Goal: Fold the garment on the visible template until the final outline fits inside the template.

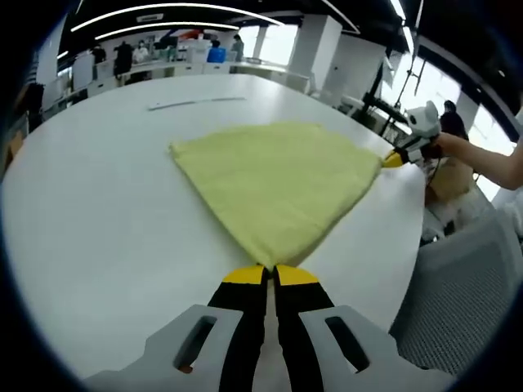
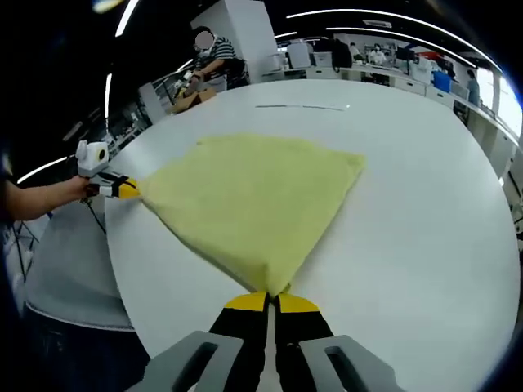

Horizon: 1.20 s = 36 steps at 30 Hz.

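I'm pinching the yellow garment (image 1: pixel 274 184) at two corners, left gripper (image 1: pixel 270 274) and right gripper (image 2: pixel 270 301) both clamped closed on it, probably tensioning it flat on the white table (image 1: pixel 98 220) for folding.

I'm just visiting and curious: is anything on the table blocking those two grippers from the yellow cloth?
Nothing visible does. The left gripper is shut on one corner of the yellow cloth, and the right gripper is shut on another corner. The white table around the cloth looks bare.
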{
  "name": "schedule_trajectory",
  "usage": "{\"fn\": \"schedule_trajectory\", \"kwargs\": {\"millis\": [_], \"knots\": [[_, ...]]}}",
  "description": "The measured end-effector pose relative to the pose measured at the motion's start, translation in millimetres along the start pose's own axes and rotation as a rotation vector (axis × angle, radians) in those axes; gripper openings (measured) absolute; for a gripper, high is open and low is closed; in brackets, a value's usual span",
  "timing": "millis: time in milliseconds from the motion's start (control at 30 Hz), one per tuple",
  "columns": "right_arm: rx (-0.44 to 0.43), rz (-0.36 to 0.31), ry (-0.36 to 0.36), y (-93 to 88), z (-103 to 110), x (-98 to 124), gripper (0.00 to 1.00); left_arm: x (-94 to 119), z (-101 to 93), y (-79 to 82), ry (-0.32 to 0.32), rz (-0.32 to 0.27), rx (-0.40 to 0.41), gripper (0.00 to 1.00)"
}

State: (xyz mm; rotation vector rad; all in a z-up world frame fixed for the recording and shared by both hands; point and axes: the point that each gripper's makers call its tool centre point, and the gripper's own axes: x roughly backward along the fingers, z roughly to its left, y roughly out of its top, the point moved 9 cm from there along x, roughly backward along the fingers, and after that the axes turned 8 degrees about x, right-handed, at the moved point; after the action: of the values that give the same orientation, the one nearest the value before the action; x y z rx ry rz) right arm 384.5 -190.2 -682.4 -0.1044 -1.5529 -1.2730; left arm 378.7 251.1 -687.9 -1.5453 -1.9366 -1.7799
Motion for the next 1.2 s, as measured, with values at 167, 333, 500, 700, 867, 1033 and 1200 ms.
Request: {"fn": "schedule_trajectory", "kwargs": {"millis": [167, 333, 500, 700, 867, 1033, 1200], "knots": [[-0.011, -0.006, 0.001, -8.1, 7, 4, 0.00, 5, -6.1, -5.5, 0.002, 0.006, -0.014, 0.00], [-0.017, -0.006, 0.010, -14.6, 13, 8, 0.00, 10, -10.6, -14.2, 0.010, 0.009, -0.013, 0.00], [-0.018, 0.000, 0.022, -21.6, 21, 11, 0.00, 14, -13.9, -21.9, 0.019, 0.012, -0.018, 0.00], [-0.025, 0.000, 0.022, -25.5, 27, 13, 0.00, 17, -16.8, -29.1, 0.023, 0.018, -0.016, 0.00], [-0.028, 0.002, 0.023, -28.2, 30, 13, 0.00, 18, -17.3, -31.5, 0.026, 0.028, -0.023, 0.00], [-0.035, -0.007, 0.018, -29.5, 30, 13, 0.00, 18, -17.6, -32.3, 0.032, 0.035, -0.035, 0.00], [-0.031, -0.016, 0.009, -28.4, 29, 13, 0.00, 17, -17.1, -32.2, 0.037, 0.035, -0.035, 0.00]]}}
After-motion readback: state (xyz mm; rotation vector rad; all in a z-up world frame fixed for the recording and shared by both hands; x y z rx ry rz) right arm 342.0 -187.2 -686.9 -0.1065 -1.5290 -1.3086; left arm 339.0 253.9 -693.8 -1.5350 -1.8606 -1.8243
